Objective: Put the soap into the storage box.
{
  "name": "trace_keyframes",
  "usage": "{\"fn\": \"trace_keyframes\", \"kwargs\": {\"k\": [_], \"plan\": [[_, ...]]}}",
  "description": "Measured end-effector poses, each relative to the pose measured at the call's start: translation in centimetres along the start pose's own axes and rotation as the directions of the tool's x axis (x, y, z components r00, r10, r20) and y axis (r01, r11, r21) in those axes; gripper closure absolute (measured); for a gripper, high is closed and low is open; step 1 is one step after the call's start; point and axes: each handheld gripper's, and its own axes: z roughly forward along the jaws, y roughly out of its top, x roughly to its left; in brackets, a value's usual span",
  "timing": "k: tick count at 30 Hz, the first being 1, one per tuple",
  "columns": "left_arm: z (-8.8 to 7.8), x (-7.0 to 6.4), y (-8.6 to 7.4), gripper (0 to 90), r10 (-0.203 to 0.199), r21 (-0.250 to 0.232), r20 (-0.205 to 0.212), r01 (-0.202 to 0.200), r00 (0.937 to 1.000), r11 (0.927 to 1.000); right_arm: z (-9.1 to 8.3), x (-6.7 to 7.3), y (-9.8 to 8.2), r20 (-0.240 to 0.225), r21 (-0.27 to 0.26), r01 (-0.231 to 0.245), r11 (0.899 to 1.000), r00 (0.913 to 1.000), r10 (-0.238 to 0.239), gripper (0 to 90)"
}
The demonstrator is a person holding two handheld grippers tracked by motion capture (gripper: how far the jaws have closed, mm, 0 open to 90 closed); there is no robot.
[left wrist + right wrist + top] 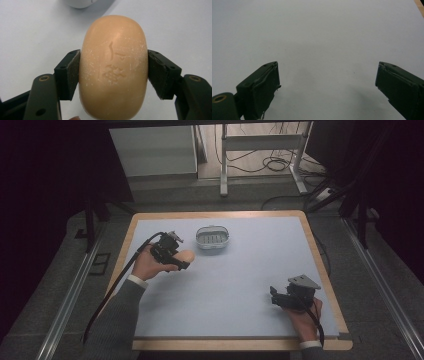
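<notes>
A tan oval bar of soap (113, 67) with a stamped mark sits between the two black jaws of my left gripper (113, 72), and both pads press on its sides. From above, that gripper (184, 260) holds the soap (186, 255) over the left part of the table, just left of and a little nearer than a small grey soap dish (212, 237). My right gripper (274, 296) rests near the table's front right, pointing left. Its jaws stand wide apart in the right gripper view (328, 75), with bare mat between them.
A pale blue mat (235, 285) covers the wooden table (235, 343). Dark curtains flank both sides, and a metal frame with cables (270, 162) stands on the floor beyond the far edge.
</notes>
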Motion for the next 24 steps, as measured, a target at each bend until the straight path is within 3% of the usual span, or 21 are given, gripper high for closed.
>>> {"fn": "trace_keyframes", "kwargs": {"k": [7,14,24], "plan": [[0.4,0.5,0.8,32.2,-0.007,0.007,0.002,0.007,1.0000,1.0000,0.1,0.2,0.0,0.007,0.002,0.019,1.000,0.9998,-0.019,5.3],[0.4,1.0,2.0,32.2,0.015,0.029,-0.023,-0.014,0.9996,0.9995,0.0,0.1,0.0,0.005,0.000,0.010,1.000,0.9999,-0.010,5.4],[0.6,1.2,3.3,32.1,0.030,0.035,-0.021,-0.030,0.9993,0.9990,0.1,0.0,0.0,0.003,0.001,0.008,1.000,1.0000,-0.008,5.4]]}}
